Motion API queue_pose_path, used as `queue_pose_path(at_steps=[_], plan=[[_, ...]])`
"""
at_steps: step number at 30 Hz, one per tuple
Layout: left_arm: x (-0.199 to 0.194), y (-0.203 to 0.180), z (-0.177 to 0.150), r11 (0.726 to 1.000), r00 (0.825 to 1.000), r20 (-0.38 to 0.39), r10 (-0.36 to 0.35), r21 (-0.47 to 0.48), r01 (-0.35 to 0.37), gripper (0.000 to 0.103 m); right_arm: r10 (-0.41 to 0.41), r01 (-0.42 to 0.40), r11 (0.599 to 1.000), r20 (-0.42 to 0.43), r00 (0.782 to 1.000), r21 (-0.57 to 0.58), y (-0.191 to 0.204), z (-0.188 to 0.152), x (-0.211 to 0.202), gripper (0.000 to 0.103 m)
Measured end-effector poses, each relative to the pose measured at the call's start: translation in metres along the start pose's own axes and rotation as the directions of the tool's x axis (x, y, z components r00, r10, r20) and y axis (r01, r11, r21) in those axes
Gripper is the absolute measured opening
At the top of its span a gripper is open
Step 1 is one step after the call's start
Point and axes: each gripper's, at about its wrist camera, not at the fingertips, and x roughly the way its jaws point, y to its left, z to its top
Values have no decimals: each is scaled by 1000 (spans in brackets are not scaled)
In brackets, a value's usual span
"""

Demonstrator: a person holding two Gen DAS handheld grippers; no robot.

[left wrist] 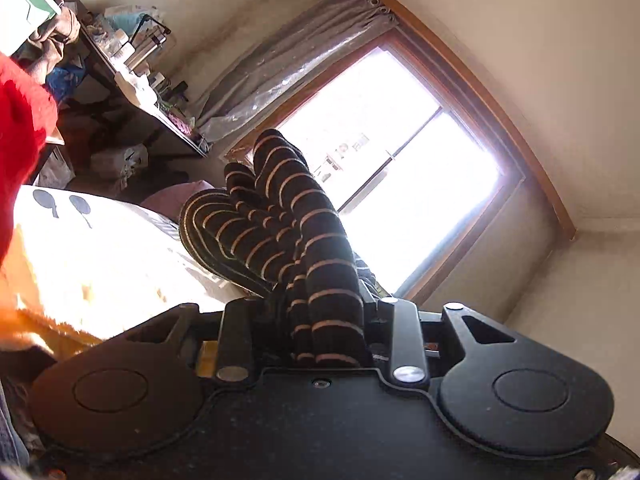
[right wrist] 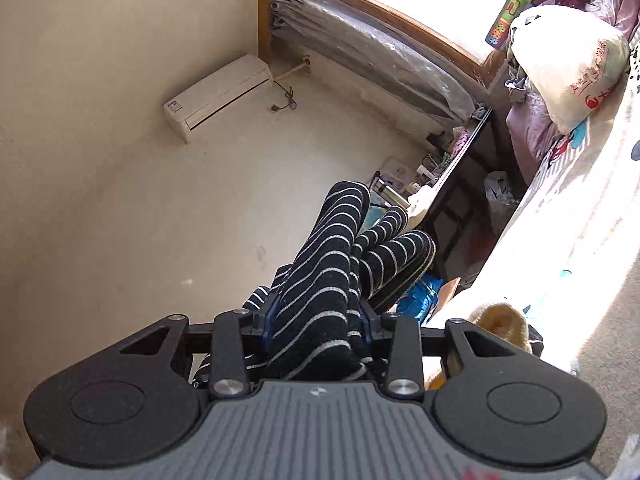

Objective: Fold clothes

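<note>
A black garment with thin pale stripes (left wrist: 288,224) bunches up between the fingers of my left gripper (left wrist: 320,320), which is shut on it; the cloth hides the fingertips. The same striped garment (right wrist: 332,264) also fills my right gripper (right wrist: 320,328), shut on it, with blue finger pads (right wrist: 267,320) showing at the sides. Both grippers hold the cloth lifted, with both views tilted toward the wall and window. A bed with a white printed cover (left wrist: 88,248) lies at the left of the left wrist view, and the bed (right wrist: 580,220) is at the right of the right wrist view.
A bright window with a grey curtain (left wrist: 288,60) faces me. A cluttered dark desk (left wrist: 132,92) stands by the bed. A red cloth (left wrist: 20,120) and an orange fuzzy cloth (left wrist: 36,320) sit at the left edge. A yellow knit item (right wrist: 496,324) and a full white bag (right wrist: 572,64) lie on the bed.
</note>
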Motion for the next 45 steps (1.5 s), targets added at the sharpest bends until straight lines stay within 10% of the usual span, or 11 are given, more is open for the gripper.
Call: queue_pose_path(at_steps=[2,4,5,7,10,16,25,33,41,45], plan=[[7,-4,20,1000,998,68,6,13,-7,34,-42,42,999,-6,999,-9,-8,4,31,39],[24,11,21,977,973,89,213,0,-214,54,-215,215,977,-65,974,-19,-29,-5,64,59],[36,15,17,928,927,75,366,39,-370,73,-311,310,950,-114,944,-29,-42,-13,78,73],[47,20,0,822,835,67,546,149,-549,73,-419,411,908,-151,895,-86,-57,-31,88,70],[29,24,-28,854,870,74,487,170,-492,73,-395,384,912,-58,917,-145,-48,-41,67,70],[-1,20,-57,856,872,61,486,170,-488,74,-403,391,898,-24,915,-202,-35,-52,22,71],[-44,0,-93,854,877,-51,477,262,-449,74,-521,498,851,-151,840,-166,2,-86,-88,80],[-106,-44,-151,859,851,-262,455,381,-342,91,-739,697,672,-188,646,-250,83,-134,-228,102],[-153,-104,-210,871,818,-454,354,478,-112,100,-887,846,457,-74,455,-277,164,-156,-328,103],[-171,-144,-233,832,797,-502,335,554,0,103,-932,898,347,9,363,-269,199,-163,-369,103]])
